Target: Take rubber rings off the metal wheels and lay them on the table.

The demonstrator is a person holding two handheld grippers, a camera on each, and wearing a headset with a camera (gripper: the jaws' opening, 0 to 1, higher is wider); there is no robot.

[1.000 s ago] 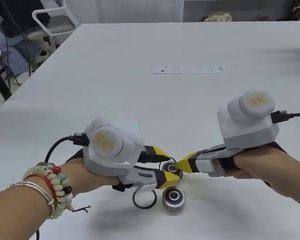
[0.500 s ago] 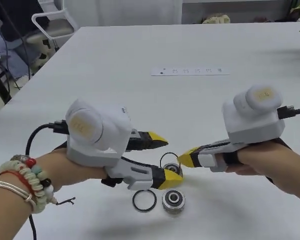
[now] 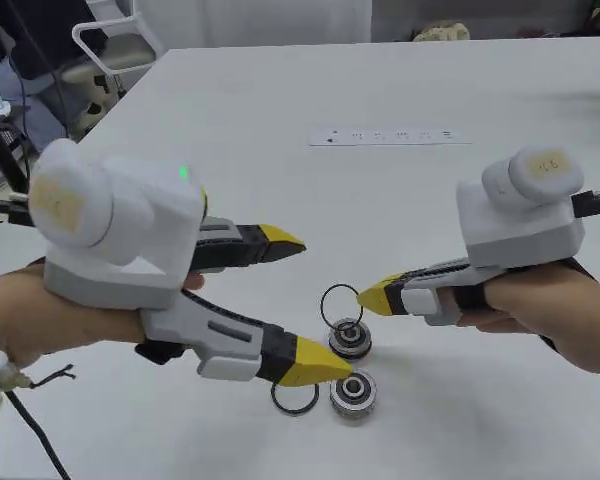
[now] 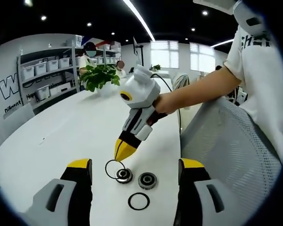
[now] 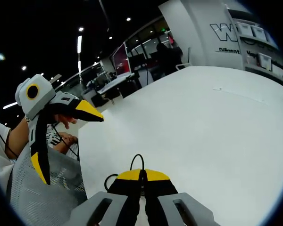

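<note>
The right gripper [image 3: 364, 296] is pinching a thin black rubber ring [image 3: 323, 308] between its yellow-tipped jaws, which are pressed together. In the right gripper view the loop is rising just ahead of the closed tips. The ring is standing upright above the white table [image 3: 280, 120], its lower edge meeting the top of a small round metal wheel [image 3: 348, 342]; whether it is hooked on that wheel cannot be told. A second metal wheel [image 3: 352, 393] is lying just beside the first, nearer the person, and a loose black rubber ring [image 3: 295, 412] is lying flat on the table close to that second wheel's left side. The left gripper [image 3: 325, 305] is hovering with its jaws spread wide and gripping nothing — in the left gripper view both wheels and the loose ring are sitting between the two yellow tips. A long white power strip [image 3: 380, 137] is lying farther back on the table, well apart from the work.
</note>
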